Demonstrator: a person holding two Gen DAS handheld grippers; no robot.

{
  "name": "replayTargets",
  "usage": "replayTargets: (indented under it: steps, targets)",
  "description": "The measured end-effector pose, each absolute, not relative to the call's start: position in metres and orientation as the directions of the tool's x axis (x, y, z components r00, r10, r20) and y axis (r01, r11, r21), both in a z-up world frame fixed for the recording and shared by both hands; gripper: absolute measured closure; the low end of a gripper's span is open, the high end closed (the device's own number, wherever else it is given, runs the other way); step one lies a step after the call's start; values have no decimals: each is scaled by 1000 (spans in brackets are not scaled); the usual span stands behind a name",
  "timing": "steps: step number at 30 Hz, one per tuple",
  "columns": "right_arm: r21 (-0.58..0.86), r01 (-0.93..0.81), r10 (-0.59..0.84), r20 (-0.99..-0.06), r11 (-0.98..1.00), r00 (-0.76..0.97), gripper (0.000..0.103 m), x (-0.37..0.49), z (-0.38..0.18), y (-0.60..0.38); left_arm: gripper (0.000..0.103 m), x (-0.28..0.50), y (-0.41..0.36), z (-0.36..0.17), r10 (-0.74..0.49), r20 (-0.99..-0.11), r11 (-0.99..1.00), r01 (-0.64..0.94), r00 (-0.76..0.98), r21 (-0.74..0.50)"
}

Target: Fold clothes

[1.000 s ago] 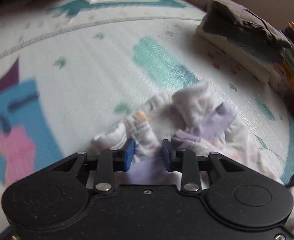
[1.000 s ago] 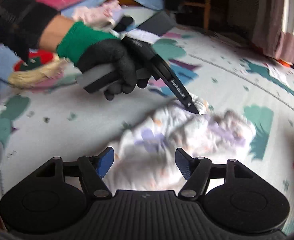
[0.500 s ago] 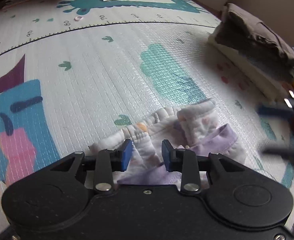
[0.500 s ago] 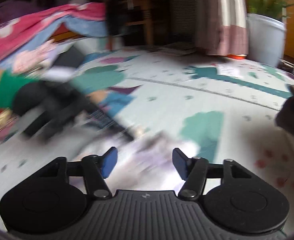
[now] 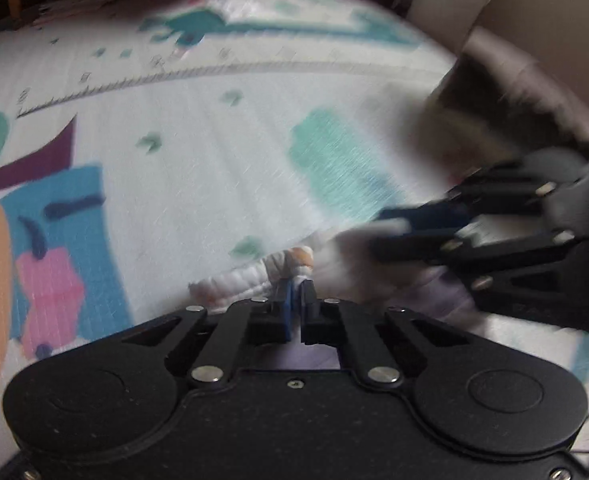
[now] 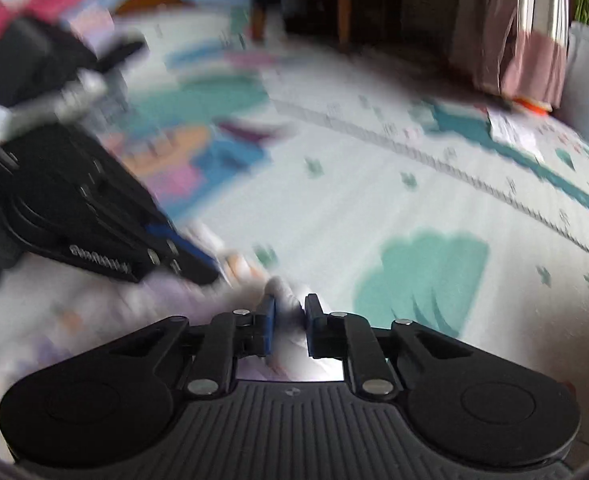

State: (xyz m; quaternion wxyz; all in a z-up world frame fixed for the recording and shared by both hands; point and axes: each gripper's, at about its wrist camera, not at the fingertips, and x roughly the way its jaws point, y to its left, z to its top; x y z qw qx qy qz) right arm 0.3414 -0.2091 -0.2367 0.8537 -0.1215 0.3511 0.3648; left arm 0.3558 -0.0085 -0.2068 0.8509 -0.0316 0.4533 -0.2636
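your left gripper (image 5: 294,294) is pinched nearly closed on the waistband of the small white garment (image 5: 254,276). your right gripper (image 6: 288,312) clamps the same edge close beside it. the garment lies crumpled on the play mat (image 5: 214,152); no fold looks made yet.

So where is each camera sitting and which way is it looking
Left wrist: on the left gripper, low over the play mat, looking forward; its fingers pinch the garment; the right gripper reaches in from the right.
Right wrist: on the right gripper, facing across the mat toward furniture; fingers close on the cloth; the left gripper shows at left.
Shared: garment, mat, each other's gripper.
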Motion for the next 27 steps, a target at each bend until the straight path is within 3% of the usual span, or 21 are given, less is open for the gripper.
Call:
replayTargets:
  steps: [1, 4, 5, 6, 7, 9, 12, 15, 17, 21, 24, 27]
  targets:
    - [52, -711, 548, -677, 702, 491, 87, 341, -235, -209, 102, 357, -6, -204, -516, -725, 843, 422, 456, -334]
    - [43, -685, 511, -701, 727, 497, 87, 351, -245, -205, 101, 372, -19, -227, -530, -753, 836, 391, 390, -386]
    - [38, -661, 472, -731, 750, 493, 84, 356, -253, -204, 96, 374, -26, -239, -469, -798, 863, 388, 379, -323]
    - [50, -642, 462, -738, 765, 493, 78, 358, -254, -206, 91, 371, -27, -242, -475, -784, 860, 402, 401, -315]
    - [66, -624, 457, -740, 779, 493, 76, 360, -255, -209, 90, 371, -26, -240, -485, -782, 856, 397, 391, -331]
    - [87, -601, 461, -730, 794, 504, 65, 360, -253, -214, 76, 373, -22, -234, -526, -778, 825, 427, 344, -369]
    - [99, -577, 481, -673, 811, 561, 59, 354, -237, -227, 76, 377, -6, -219, -577, -747, 796, 433, 331, -423]
    - [95, -553, 487, -612, 828, 623, 63, 348, -220, -240, 77, 375, 8, -200, -609, -711, 767, 490, 352, -414]
    - [68, -585, 505, -589, 808, 630, 67, 342, -214, -241, 85, 372, 8, -195, -596, -721, 756, 550, 353, -355]
    - [17, -649, 492, -668, 761, 559, 72, 340, -232, -227, 89, 368, -3, -211, -511, -774, 750, 634, 374, -189]
    - [67, -619, 449, -750, 782, 486, 72, 354, -262, -216, 89, 374, -17, -234, -514, -776, 741, 645, 365, -188]
    - [91, -615, 460, -751, 783, 475, 70, 360, -269, -213, 89, 376, -24, -242, -509, -781, 745, 639, 361, -190]
